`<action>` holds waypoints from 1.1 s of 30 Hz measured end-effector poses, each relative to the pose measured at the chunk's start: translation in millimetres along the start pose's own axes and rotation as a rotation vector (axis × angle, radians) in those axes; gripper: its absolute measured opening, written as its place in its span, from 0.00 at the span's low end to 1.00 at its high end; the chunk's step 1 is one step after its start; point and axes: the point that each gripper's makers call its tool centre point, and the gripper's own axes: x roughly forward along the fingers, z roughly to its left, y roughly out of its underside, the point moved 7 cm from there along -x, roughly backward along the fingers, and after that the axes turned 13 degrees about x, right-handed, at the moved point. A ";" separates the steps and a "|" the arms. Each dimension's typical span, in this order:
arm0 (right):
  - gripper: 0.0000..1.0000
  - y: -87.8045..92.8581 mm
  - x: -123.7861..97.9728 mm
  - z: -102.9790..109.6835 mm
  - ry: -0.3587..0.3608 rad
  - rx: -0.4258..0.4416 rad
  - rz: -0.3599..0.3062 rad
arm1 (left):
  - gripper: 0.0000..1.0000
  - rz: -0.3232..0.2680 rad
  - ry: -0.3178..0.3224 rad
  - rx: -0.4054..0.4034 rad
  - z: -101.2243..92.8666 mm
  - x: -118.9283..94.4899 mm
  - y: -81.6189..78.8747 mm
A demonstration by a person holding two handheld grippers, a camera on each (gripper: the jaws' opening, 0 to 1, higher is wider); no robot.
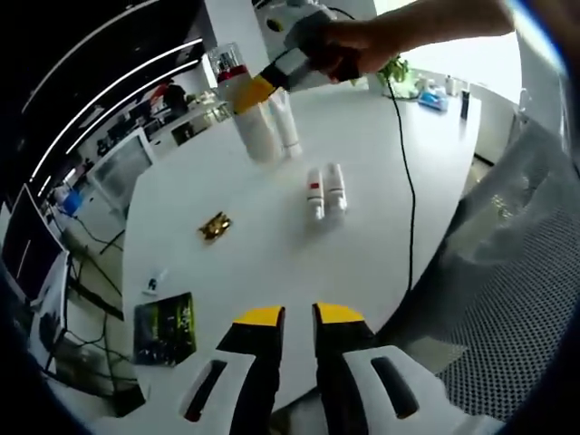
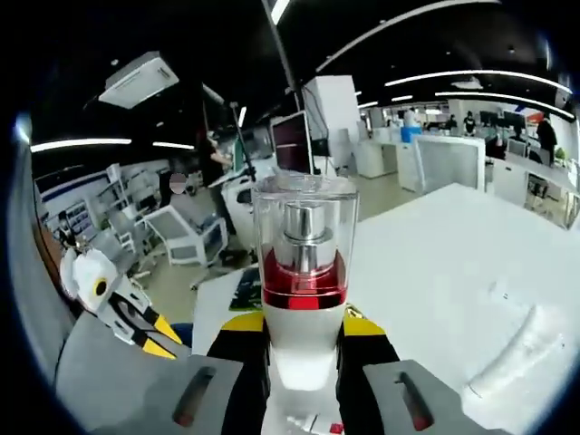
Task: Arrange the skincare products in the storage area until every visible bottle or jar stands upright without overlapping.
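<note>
A tall white bottle (image 1: 253, 130) (image 2: 304, 272) with a red band and a clear cap is upright at the far side of the white table (image 1: 227, 272). My right gripper (image 1: 256, 91) (image 2: 304, 331), held by a person's hand (image 1: 362, 41), is shut on it just below the red band. I cannot tell whether its base touches the table. A white tube (image 1: 287, 123) stands right beside it. Two small white bottles (image 1: 324, 190) with red marks lie side by side mid-table. My left gripper (image 1: 299, 314) (image 2: 161, 336) hovers near the front edge, its jaws almost together and holding nothing.
A gold wrapper (image 1: 215, 226), a small white item (image 1: 154, 283) and a green-black packet (image 1: 165, 328) lie on the table's left part. A black cable (image 1: 408, 181) runs along the right side. A mesh chair (image 1: 517, 299) stands at the right edge. Blue items (image 1: 433, 95) sit far back.
</note>
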 end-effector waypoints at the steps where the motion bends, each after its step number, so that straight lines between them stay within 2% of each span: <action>1: 0.20 -1.4 -5.8 2.9 0.009 0.010 -0.028 | 0.16 -0.006 0.000 0.002 -0.1 -0.4 -0.9; 4: 0.21 -3.9 -29.4 16.6 0.008 0.090 -0.113 | 0.16 -0.030 -0.018 -0.034 4.9 -1.8 -2.3; 6: 0.21 -4.9 -42.9 24.6 0.003 0.106 -0.176 | 0.16 -0.029 -0.021 -0.037 5.4 -1.7 -2.4; 11: 0.21 0.9 -66.7 40.8 0.004 0.157 -0.250 | 0.15 -0.022 -0.013 -0.032 2.2 -1.2 -1.3; 15: 0.21 9.4 -86.2 54.5 0.003 0.167 -0.283 | 0.14 -0.020 0.003 -0.022 -1.0 0.6 -1.4; 19: 0.21 15.7 -102.9 68.5 0.001 0.169 -0.313 | 0.14 0.007 0.016 -0.026 -2.5 1.6 2.2; 25: 0.21 24.7 -115.2 75.0 -0.015 0.175 -0.362 | 0.15 0.027 0.007 -0.015 -1.2 1.3 4.0; 28: 0.21 29.7 -118.1 76.0 -0.024 0.187 -0.364 | 0.15 0.046 0.012 -0.025 -1.4 2.2 7.2; 30: 0.21 33.0 -121.0 78.4 -0.056 0.184 -0.361 | 0.17 0.056 0.016 -0.042 -0.6 2.5 8.4; 33: 0.21 38.2 -121.7 77.0 -0.116 0.146 -0.366 | 0.20 0.040 0.005 -0.042 -0.2 -0.3 6.7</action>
